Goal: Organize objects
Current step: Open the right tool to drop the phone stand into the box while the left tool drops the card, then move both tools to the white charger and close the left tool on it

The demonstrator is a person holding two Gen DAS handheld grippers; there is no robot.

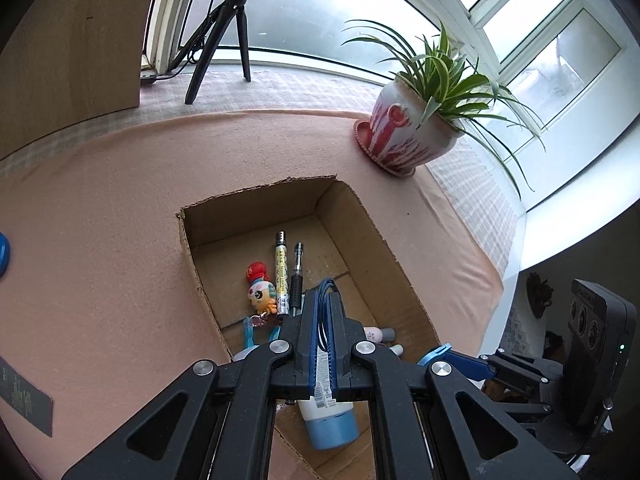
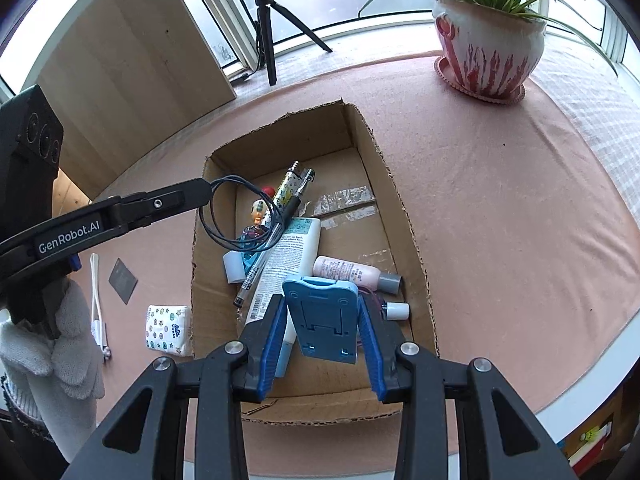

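Observation:
An open cardboard box (image 1: 256, 210) (image 2: 400, 200) sits on the pink cloth. Inside lie a white tube with a blue cap (image 2: 290, 260), a pink bottle (image 2: 352, 272), pens (image 1: 284, 272) and a cartoon keychain toy (image 1: 262, 292). My left gripper (image 1: 323, 298) (image 2: 202, 191) is shut on a coiled dark blue cable (image 2: 244, 220) that hangs above the box's left side. Low over the box's near end, my right gripper (image 2: 322, 306) is shut on a light blue folding phone stand (image 2: 320, 320). It shows at the right of the left wrist view too.
A potted spider plant (image 2: 488, 48) (image 1: 408, 136) stands at the far right on the cloth. Left of the box lie a tissue pack (image 2: 168, 330), a dark card (image 2: 123, 280) and a white cord (image 2: 95, 300). A tripod (image 2: 266, 28) and a wooden panel (image 2: 132, 60) stand behind. A gloved hand (image 2: 60, 344) holds the left gripper.

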